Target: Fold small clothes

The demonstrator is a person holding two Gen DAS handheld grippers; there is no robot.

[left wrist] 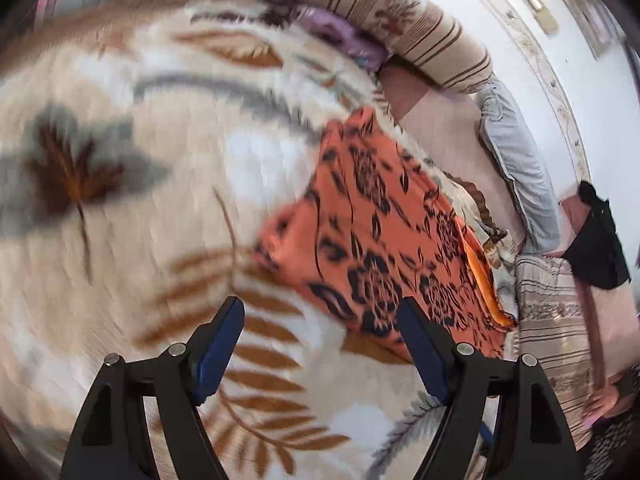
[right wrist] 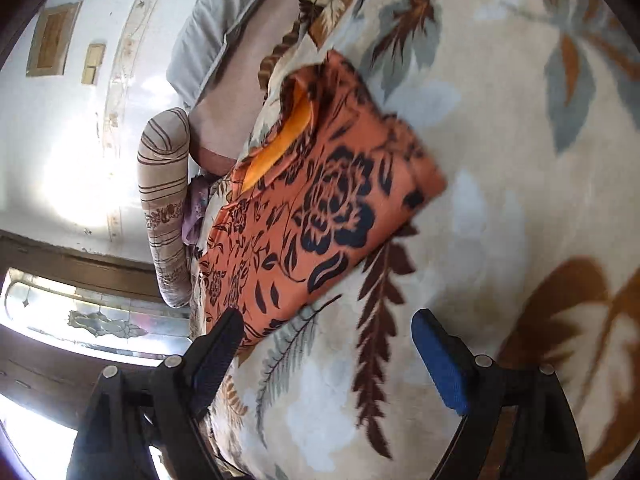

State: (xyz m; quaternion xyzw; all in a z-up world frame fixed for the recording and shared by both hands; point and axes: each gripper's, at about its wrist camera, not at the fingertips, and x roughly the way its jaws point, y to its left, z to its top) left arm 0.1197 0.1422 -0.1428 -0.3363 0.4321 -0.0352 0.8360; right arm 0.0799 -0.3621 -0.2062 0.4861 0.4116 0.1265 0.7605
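Orange cloth (left wrist: 384, 232) printed with black flowers is seen once, folded flat on a leaf-patterned blanket (left wrist: 132, 128). The left gripper (left wrist: 320, 312) is held above the blanket with its two blue-padded fingers spread and empty; the cloth lies at one o'clock from it. The right gripper (right wrist: 328, 324) is likewise spread and empty, the cloth (right wrist: 316, 204) at eleven o'clock, its near corner just beside the left finger. One striped bolster (right wrist: 164, 208) is seen at nine o'clock.

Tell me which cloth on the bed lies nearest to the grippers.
The orange cloth with black flowers, flat on the blanket just ahead of both open grippers. The purple cloth and the grey one lie farther, by the wall.
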